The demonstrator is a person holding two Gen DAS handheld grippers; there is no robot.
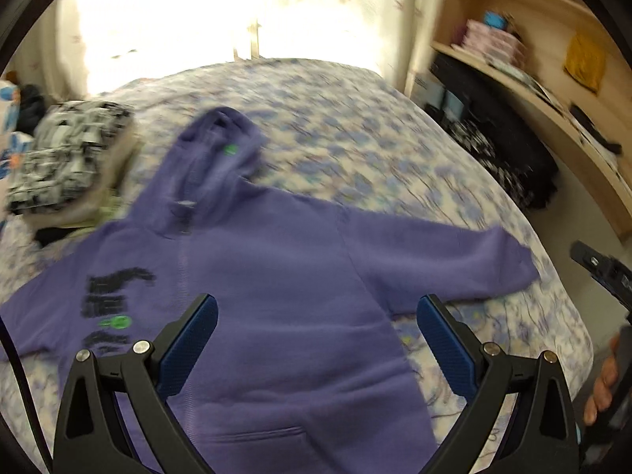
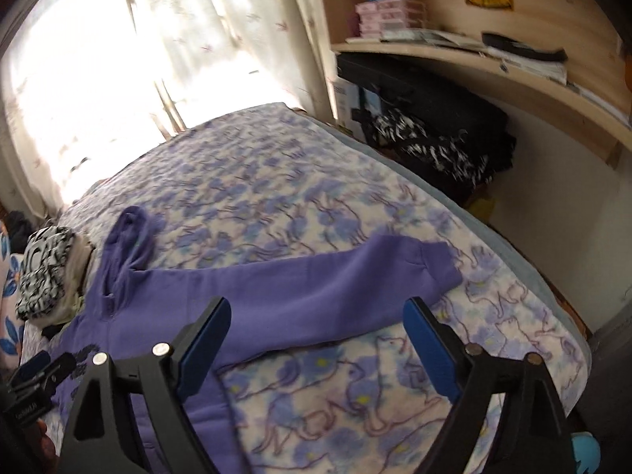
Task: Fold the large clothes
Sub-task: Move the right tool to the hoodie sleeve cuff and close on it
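A purple hoodie (image 1: 284, 284) lies spread flat on the bed, front up, hood toward the window, with black and green print on its chest (image 1: 114, 300). Its one sleeve (image 1: 442, 264) stretches out to the right; that same sleeve (image 2: 335, 276) crosses the right wrist view. My left gripper (image 1: 316, 339) hovers open above the hoodie's body with nothing between its blue pads. My right gripper (image 2: 316, 339) is open above the sleeve's lower edge and the bedspread, gripping nothing. The right gripper's body (image 1: 604, 272) and a hand (image 1: 604, 379) show at the left wrist view's right edge.
The bed carries a floral blue-and-cream bedspread (image 2: 316, 181). A stack of folded clothes with a black-and-white patterned piece on top (image 1: 67, 158) sits at the bed's left side. Wooden shelves (image 2: 474, 59) and dark bags (image 2: 434, 138) stand to the right. A bright curtained window (image 1: 197, 19) is behind.
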